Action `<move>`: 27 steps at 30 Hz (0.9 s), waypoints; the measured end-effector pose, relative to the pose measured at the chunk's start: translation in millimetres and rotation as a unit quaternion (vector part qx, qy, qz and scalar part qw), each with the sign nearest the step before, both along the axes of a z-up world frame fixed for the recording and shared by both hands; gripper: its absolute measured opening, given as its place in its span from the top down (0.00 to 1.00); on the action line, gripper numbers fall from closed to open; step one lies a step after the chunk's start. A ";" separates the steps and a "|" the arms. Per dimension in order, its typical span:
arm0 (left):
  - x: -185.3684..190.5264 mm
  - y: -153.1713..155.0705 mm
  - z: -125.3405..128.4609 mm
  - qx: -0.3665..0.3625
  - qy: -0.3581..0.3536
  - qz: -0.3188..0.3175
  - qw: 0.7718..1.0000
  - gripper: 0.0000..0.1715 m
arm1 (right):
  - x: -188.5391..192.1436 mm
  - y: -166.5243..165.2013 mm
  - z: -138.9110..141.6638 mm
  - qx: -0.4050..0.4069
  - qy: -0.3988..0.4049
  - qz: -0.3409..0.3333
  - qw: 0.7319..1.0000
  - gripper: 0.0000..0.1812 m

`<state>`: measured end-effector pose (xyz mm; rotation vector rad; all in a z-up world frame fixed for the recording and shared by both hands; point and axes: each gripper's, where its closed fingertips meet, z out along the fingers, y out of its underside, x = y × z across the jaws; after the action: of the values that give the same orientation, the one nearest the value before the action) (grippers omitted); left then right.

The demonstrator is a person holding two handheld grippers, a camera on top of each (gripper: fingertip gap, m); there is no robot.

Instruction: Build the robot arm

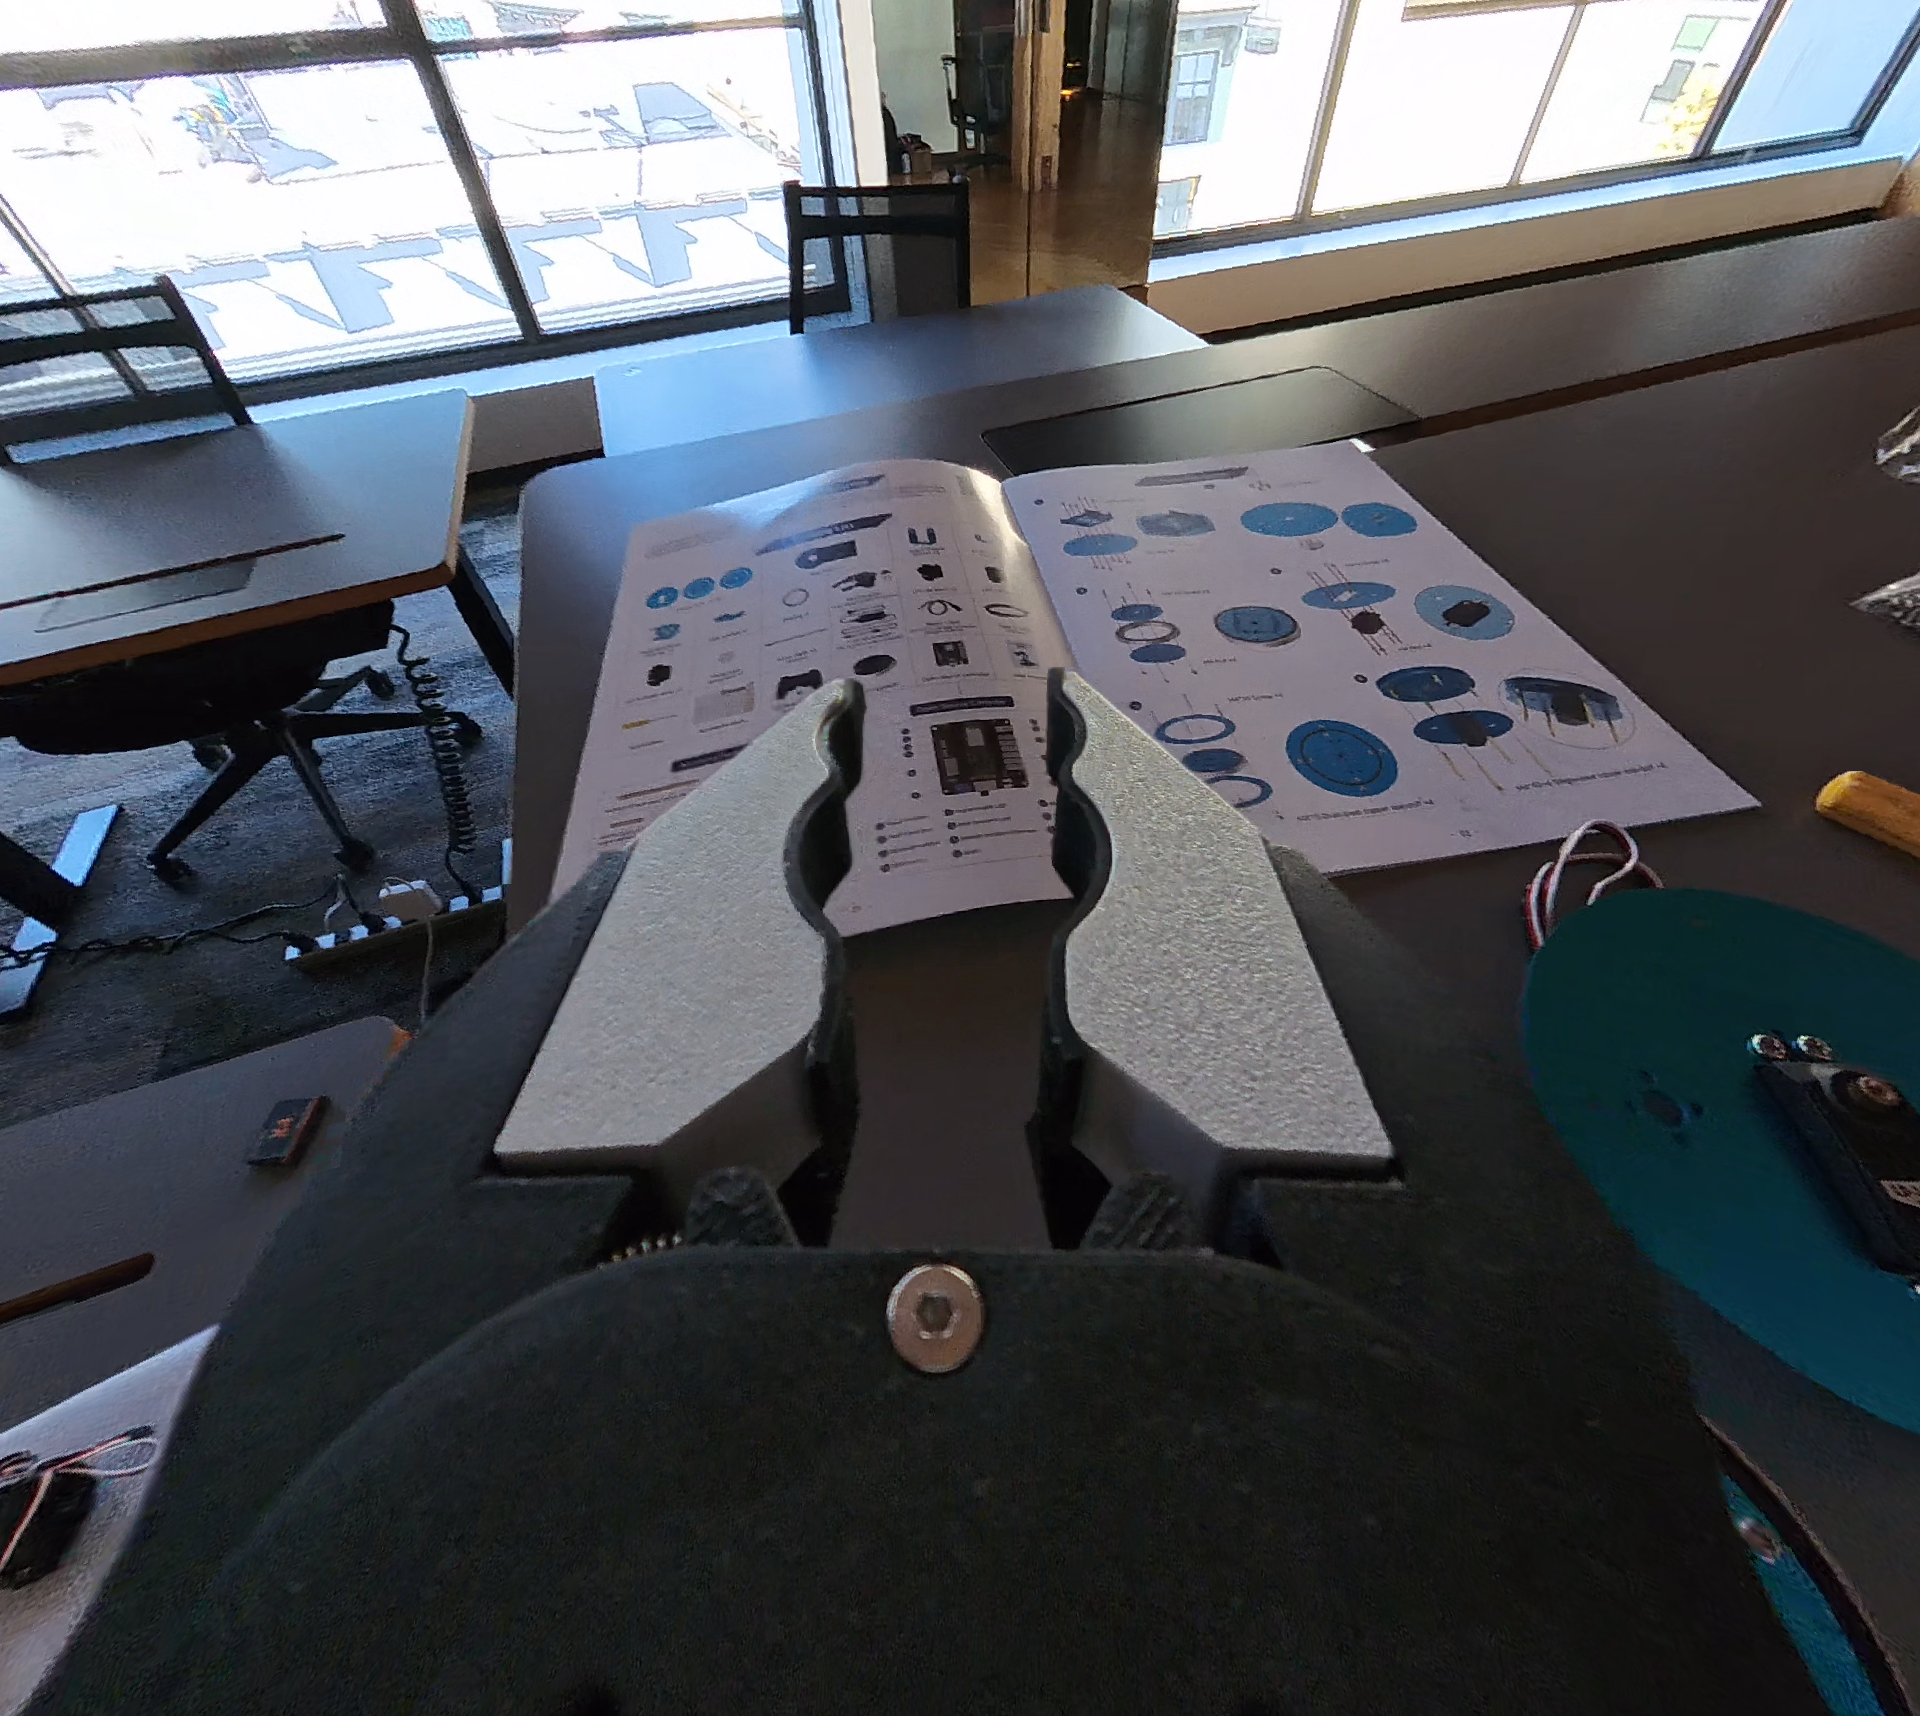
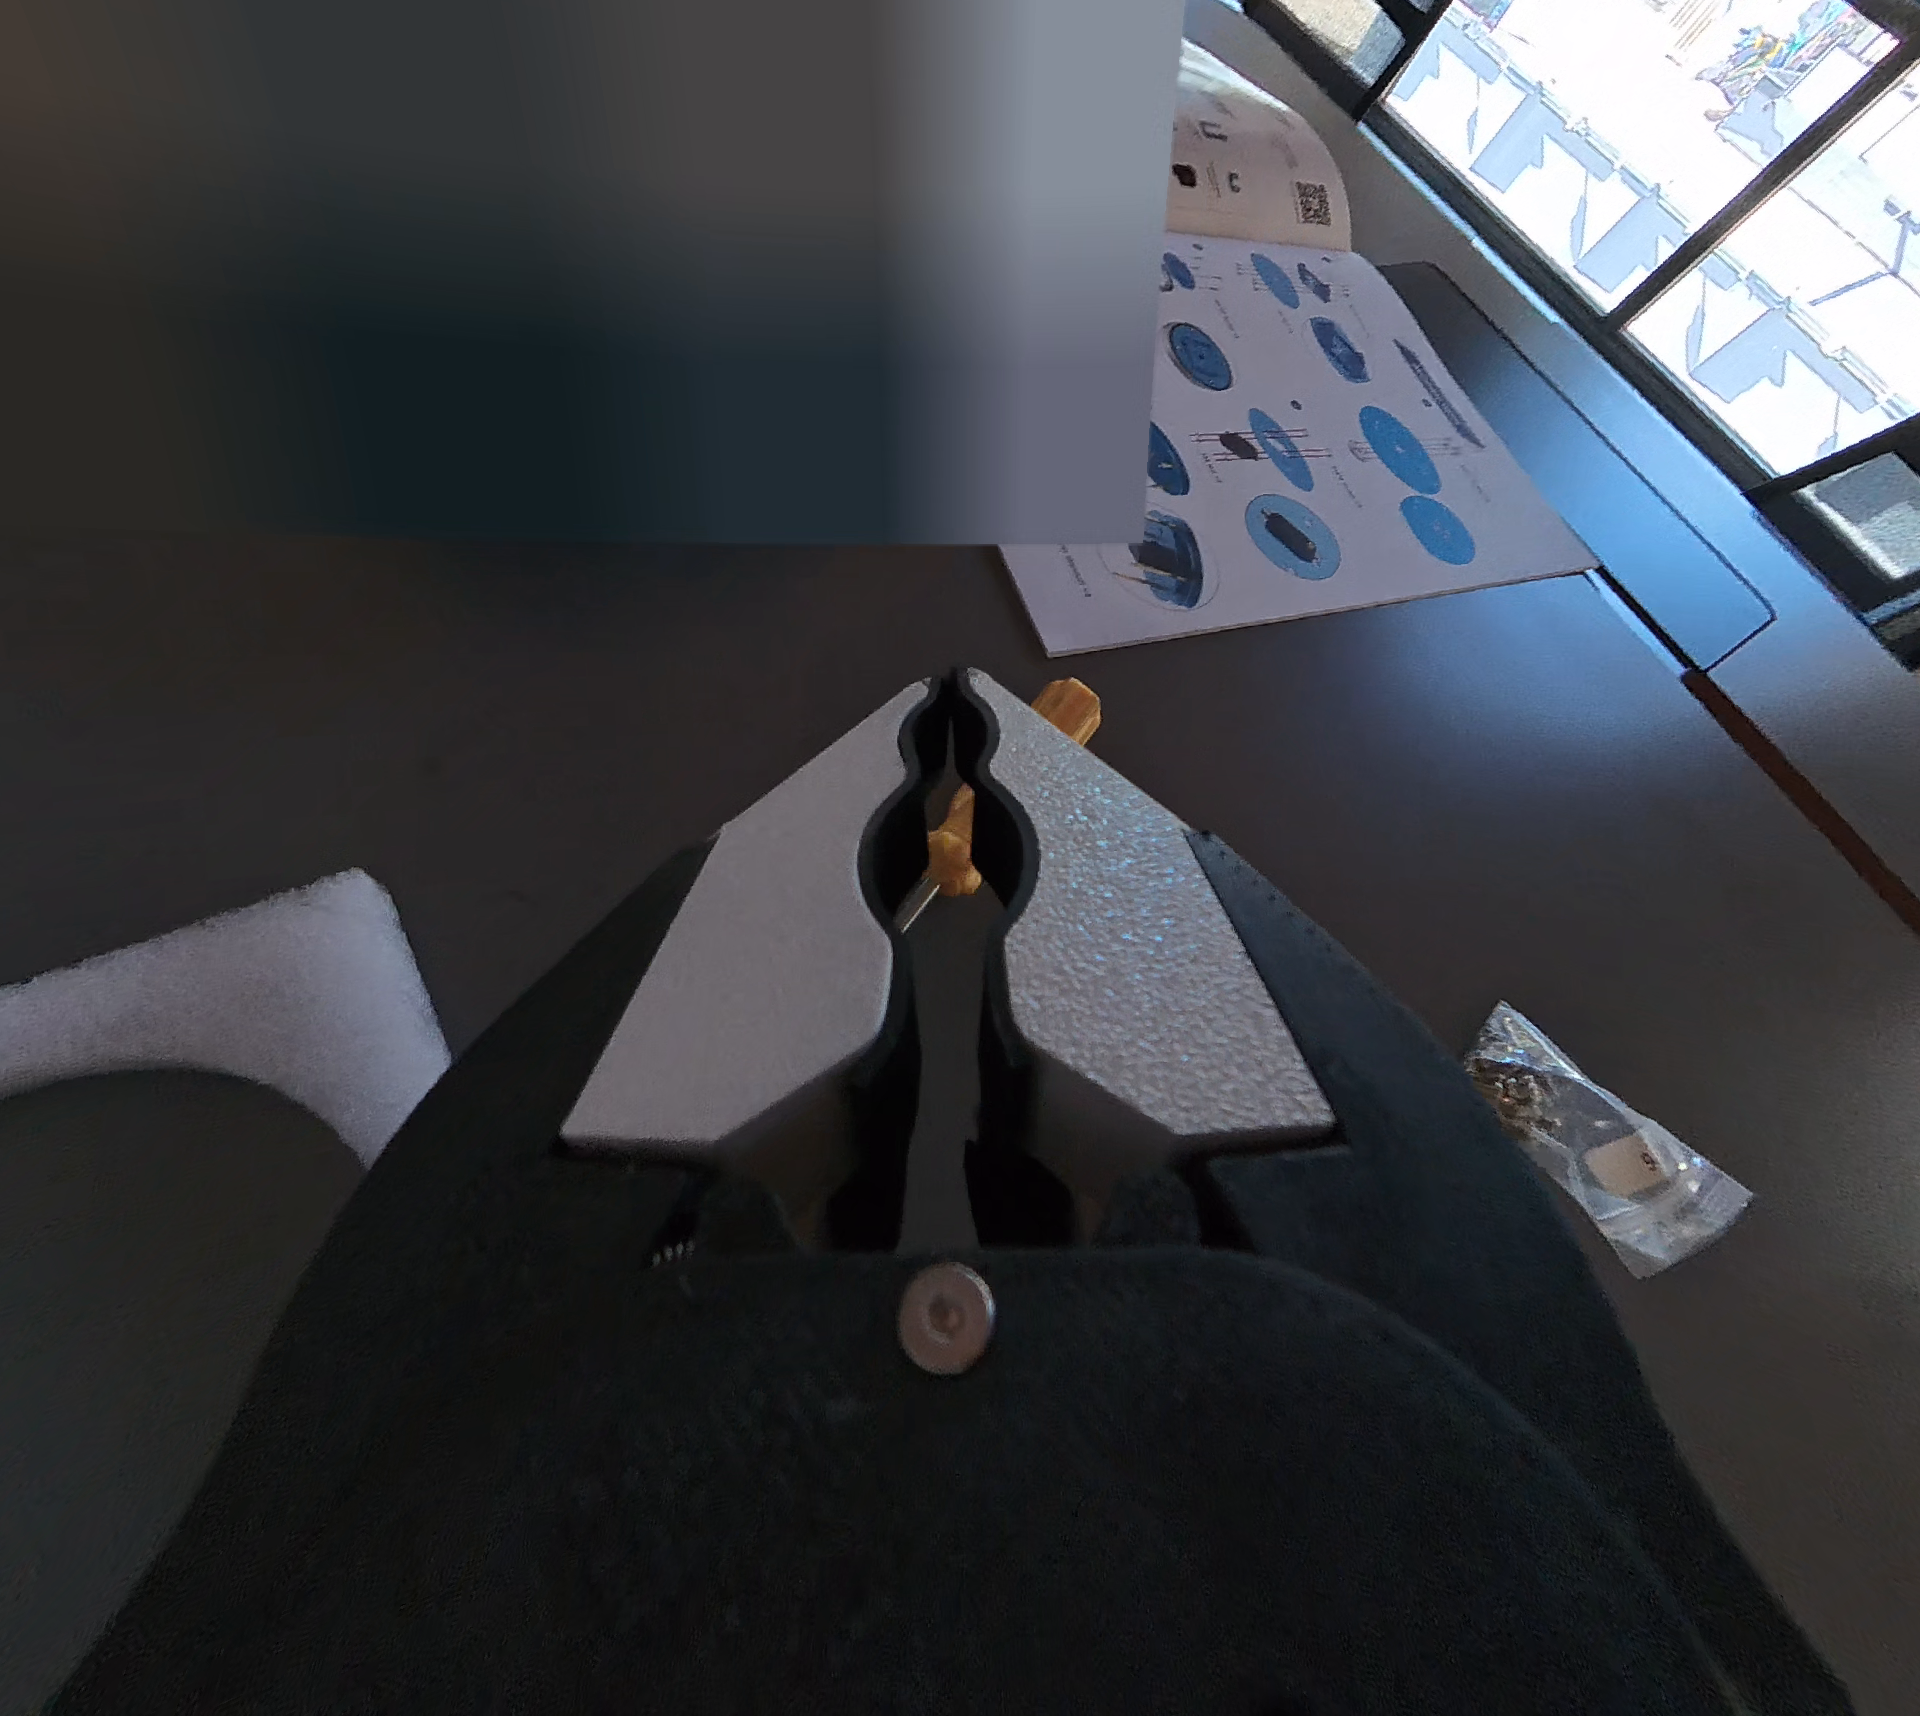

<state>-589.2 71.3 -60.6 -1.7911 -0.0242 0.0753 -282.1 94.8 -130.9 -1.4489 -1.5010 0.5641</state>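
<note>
My left gripper [image 1: 956, 710] is open and empty. It hovers over the near edge of the left page of an open instruction booklet [image 1: 1351, 627] on the dark table [image 1: 1662, 440]. A teal disc [image 1: 1662, 1095] with a black servo [image 1: 1849, 1147] screwed to it lies to the right, with red and white wires [image 1: 1579, 877] behind it. My right gripper [image 2: 954, 679] is shut at the tips. A yellow-handled screwdriver [image 2: 1065, 698] lies on the table just beneath it and shows through the gap in the fingers. The screwdriver also shows in the left wrist view [image 1: 1870, 809].
A clear bag of screws [image 2: 1600, 1147] lies right of my right gripper and a white foam piece [image 2: 208, 991] lies to its left. The booklet [image 2: 1330, 461] lies beyond. Other desks, an office chair [image 1: 239, 710] and a black chair [image 1: 878, 243] stand by the windows. The left gripper's tips are roughly 30 centimeters from the right gripper's.
</note>
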 end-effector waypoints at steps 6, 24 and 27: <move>-10.9 -7.8 16.0 0.038 0.000 0.025 0.999 0.78 | -0.4 6.1 12.1 0.050 0.017 -0.026 0.998 1.00; -11.0 -13.1 27.6 0.044 0.043 0.033 0.998 0.75 | 9.1 18.7 23.4 0.124 0.030 -0.051 0.990 1.00; -8.2 -16.7 36.8 0.063 0.039 0.028 0.997 0.75 | 8.6 18.8 26.0 0.151 0.023 -0.055 0.987 1.00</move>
<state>-597.4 54.6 -23.8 -1.6597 -0.0234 0.1804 -273.5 113.7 -104.9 -1.2639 -1.3927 0.2847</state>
